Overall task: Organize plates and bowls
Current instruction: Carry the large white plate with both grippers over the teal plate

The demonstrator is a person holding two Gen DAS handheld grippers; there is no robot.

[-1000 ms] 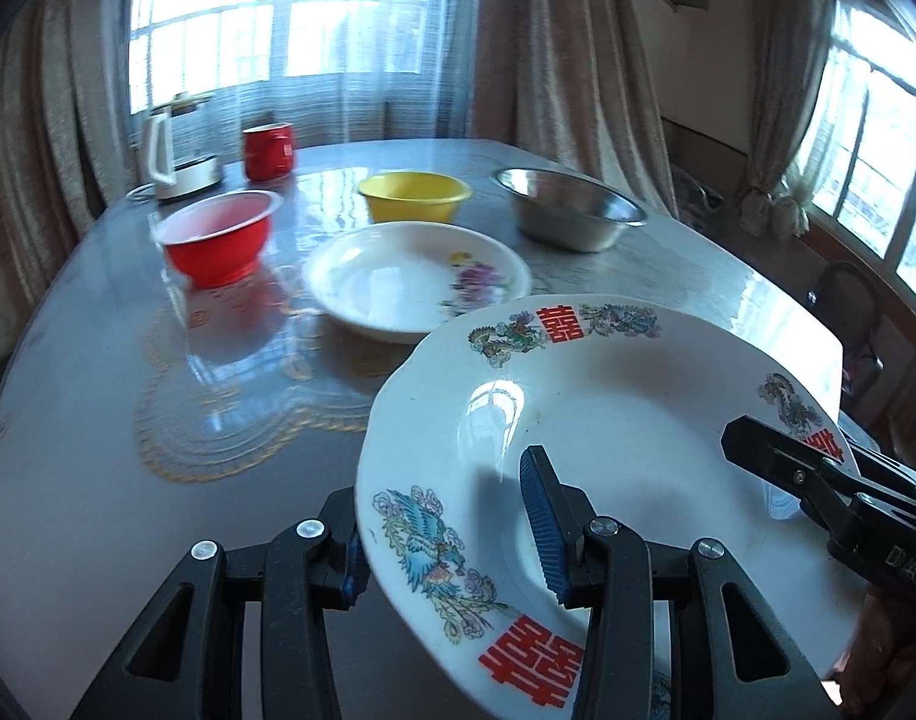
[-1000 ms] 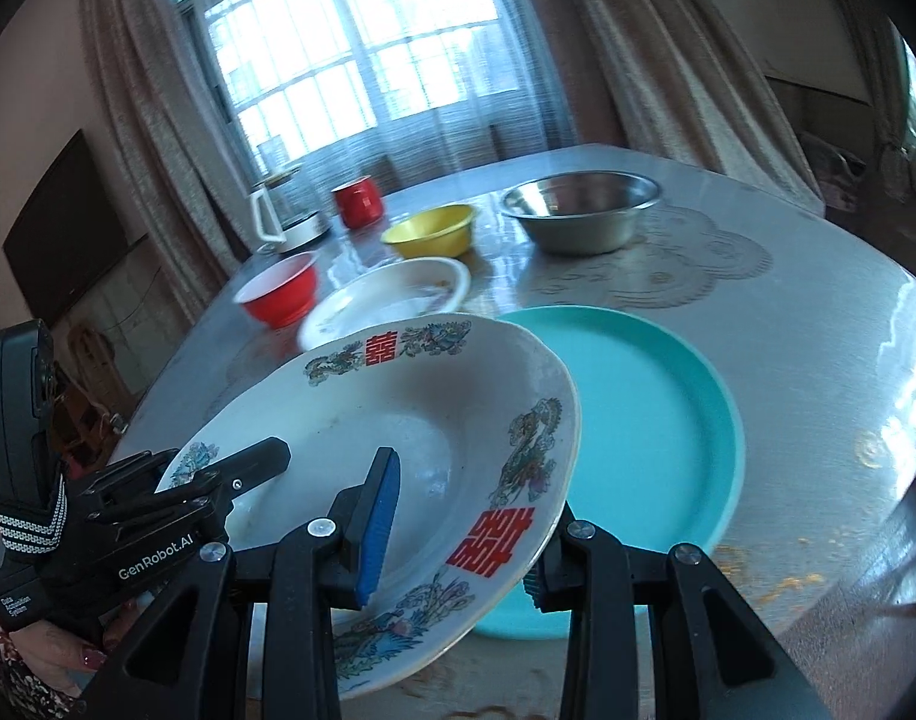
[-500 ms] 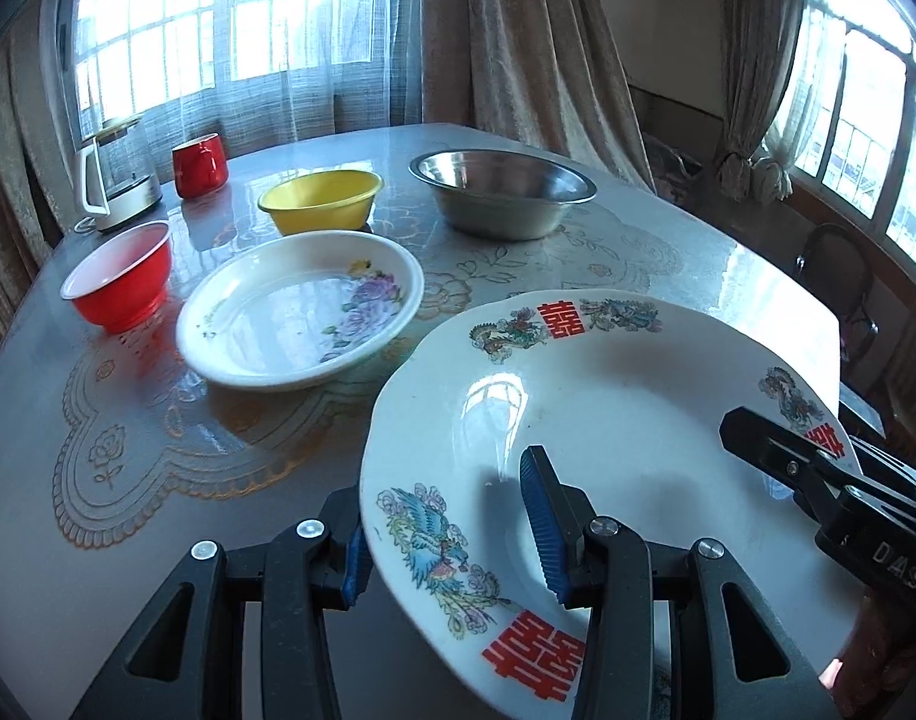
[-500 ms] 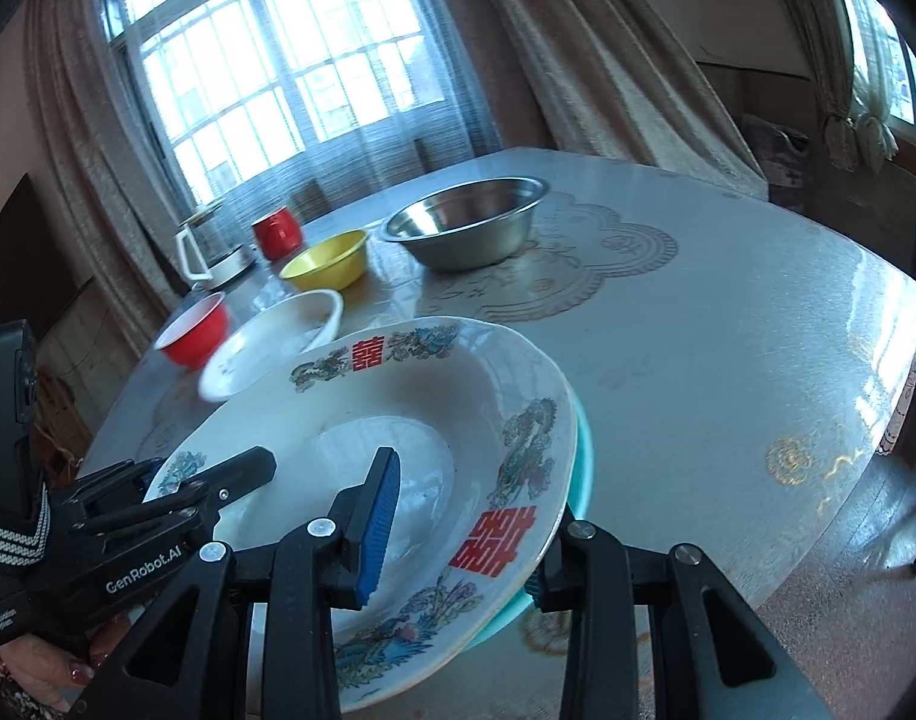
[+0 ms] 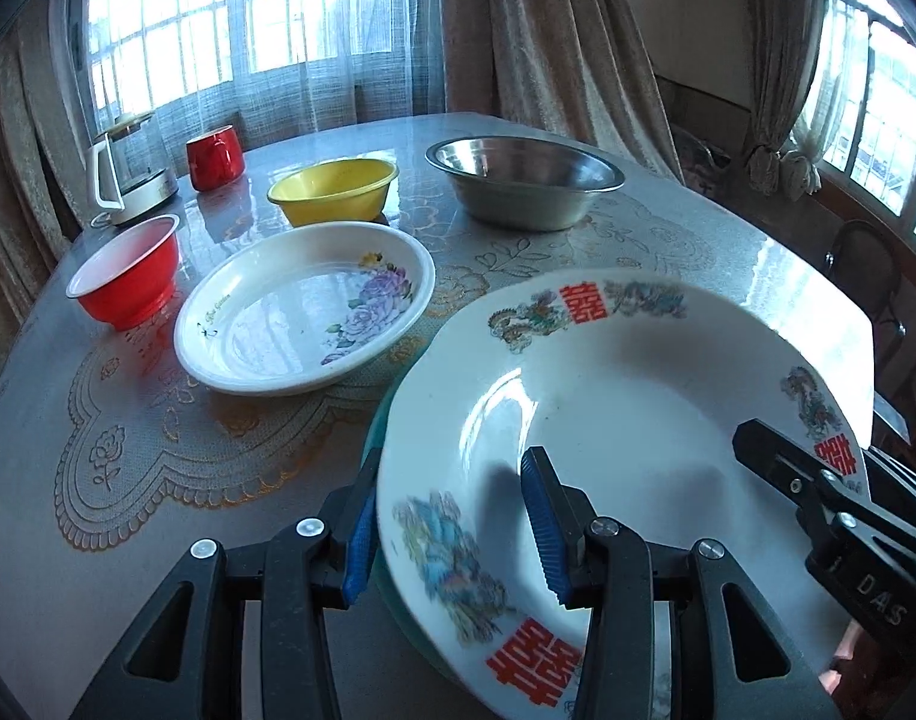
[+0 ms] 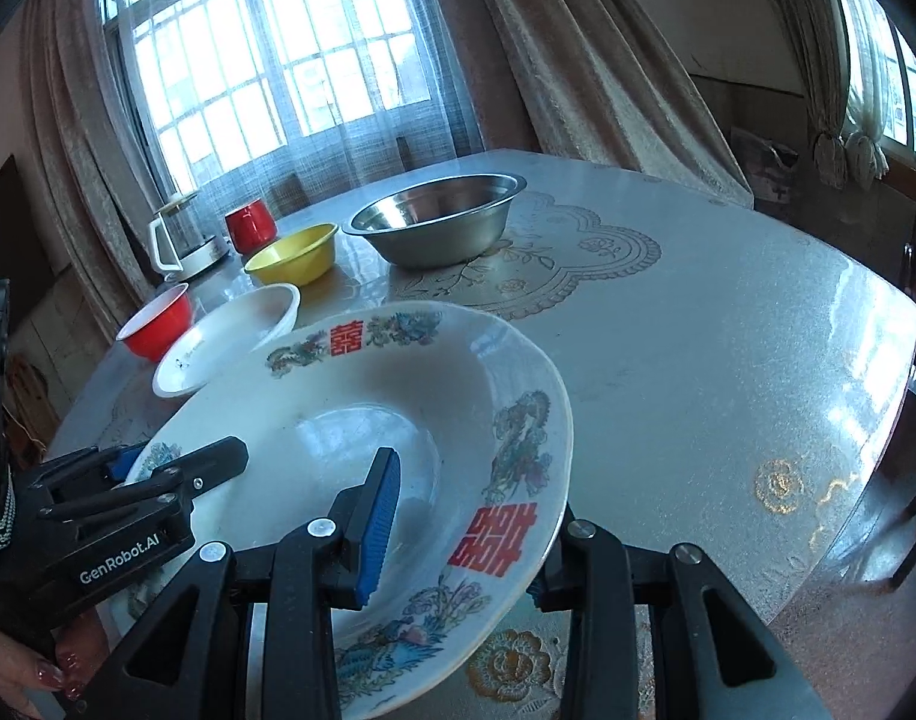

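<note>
Both hand-held grippers are on the same plate (image 5: 626, 396), the white one with red characters and dragon/phoenix print.

Left hand-held gripper (image 5: 452, 531) pinches the plate's left rim: one blue pad under the outer edge, the other inside the well. Right hand-held gripper (image 6: 458, 534) pinches the opposite rim the same way, one pad inside the plate, the other finger below the edge. Each gripper shows up in the other's camera, at the far side of the plate.

The plate sits tilted, near the tabletop (image 6: 728, 330) edge closest to me. A teal plate (image 5: 379, 420) lies right under it; only a sliver shows at the left rim in the left wrist view. Can't tell whether the two touch.

Further out on the tabletop: floral plate (image 5: 305, 312), red bowl (image 5: 128, 276), yellow bowl (image 5: 332, 189), steel bowl (image 5: 524, 180), all standing apart from each other. Red mug (image 5: 215, 156) and kettle (image 5: 131, 171) are at the far edge by the window.

A hand (image 6: 32, 672) with painted nails grips the left gripper's handle.
</note>
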